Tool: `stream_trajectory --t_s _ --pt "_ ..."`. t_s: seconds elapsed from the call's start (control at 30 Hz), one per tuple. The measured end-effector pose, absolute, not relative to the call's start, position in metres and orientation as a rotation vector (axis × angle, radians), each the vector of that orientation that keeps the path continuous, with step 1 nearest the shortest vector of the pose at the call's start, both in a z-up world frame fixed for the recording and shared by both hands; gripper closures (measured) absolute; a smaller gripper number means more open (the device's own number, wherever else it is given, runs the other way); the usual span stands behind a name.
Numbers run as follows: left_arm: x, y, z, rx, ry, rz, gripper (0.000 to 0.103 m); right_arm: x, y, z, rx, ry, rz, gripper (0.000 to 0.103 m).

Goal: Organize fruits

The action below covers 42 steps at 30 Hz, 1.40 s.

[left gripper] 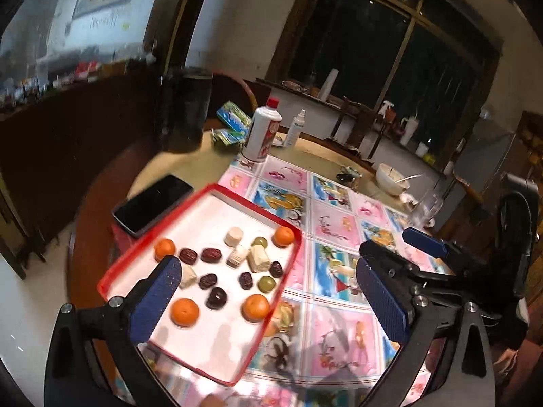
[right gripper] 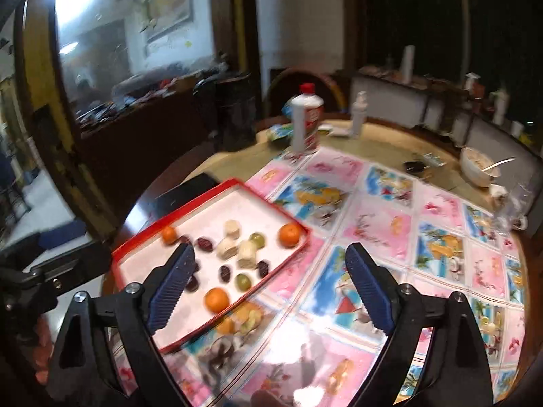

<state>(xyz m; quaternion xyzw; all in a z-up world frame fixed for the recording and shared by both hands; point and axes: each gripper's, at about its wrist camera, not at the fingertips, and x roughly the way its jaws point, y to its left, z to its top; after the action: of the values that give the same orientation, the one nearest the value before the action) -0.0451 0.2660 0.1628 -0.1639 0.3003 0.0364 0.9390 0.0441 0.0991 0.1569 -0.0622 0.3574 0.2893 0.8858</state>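
A red-rimmed white tray [left gripper: 220, 213] [right gripper: 210, 210] lies on the left part of the round table. It holds several oranges, such as one at the near left [left gripper: 184, 311] and one at the far right corner [left gripper: 283, 236] [right gripper: 289, 234]. Among them lie several dark dates [left gripper: 216, 297], two green fruits [left gripper: 265, 284] [right gripper: 243, 281] and pale banana pieces [left gripper: 259, 259] [right gripper: 246, 253]. My left gripper [left gripper: 271, 291] hovers open over the tray's near end, holding nothing. My right gripper [right gripper: 271, 271] [left gripper: 387, 240] is open and empty over the tray's right edge and the tablecloth.
A black phone [left gripper: 152, 207] lies left of the tray. Behind stand a white bottle with a red cap [left gripper: 263, 132], a spray bottle [left gripper: 294, 129], green packets [left gripper: 232, 118] and a dark canister [left gripper: 186, 108]. A white bowl with a spoon [left gripper: 392, 178] and a glass [left gripper: 426, 208] stand far right. A patterned cloth [left gripper: 336, 224] covers the table.
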Motion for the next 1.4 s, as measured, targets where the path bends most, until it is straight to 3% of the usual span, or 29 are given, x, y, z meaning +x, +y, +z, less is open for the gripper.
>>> stream_trajectory --t_s 0.23,0.5,0.63,1.4 --pt "-0.042 0.262 0.153 -0.268 0.676 0.111 0.001 0.043 0.097 0.146 -0.095 0.723 0.569 0.0" --pt "-0.045 0.256 0.14 -0.145 0.722 0.3 0.0 0.035 0.112 0.142 -0.187 0.708 0.512 0.0" --pt "-0.054 0.26 0.138 -0.168 0.72 0.36 0.0 0.041 0.116 0.135 -0.153 0.8 0.551 0.0" --pt "-0.062 0.271 0.122 -0.169 0.804 0.426 0.0 0.036 0.123 0.122 -0.185 0.855 0.592 0.0"
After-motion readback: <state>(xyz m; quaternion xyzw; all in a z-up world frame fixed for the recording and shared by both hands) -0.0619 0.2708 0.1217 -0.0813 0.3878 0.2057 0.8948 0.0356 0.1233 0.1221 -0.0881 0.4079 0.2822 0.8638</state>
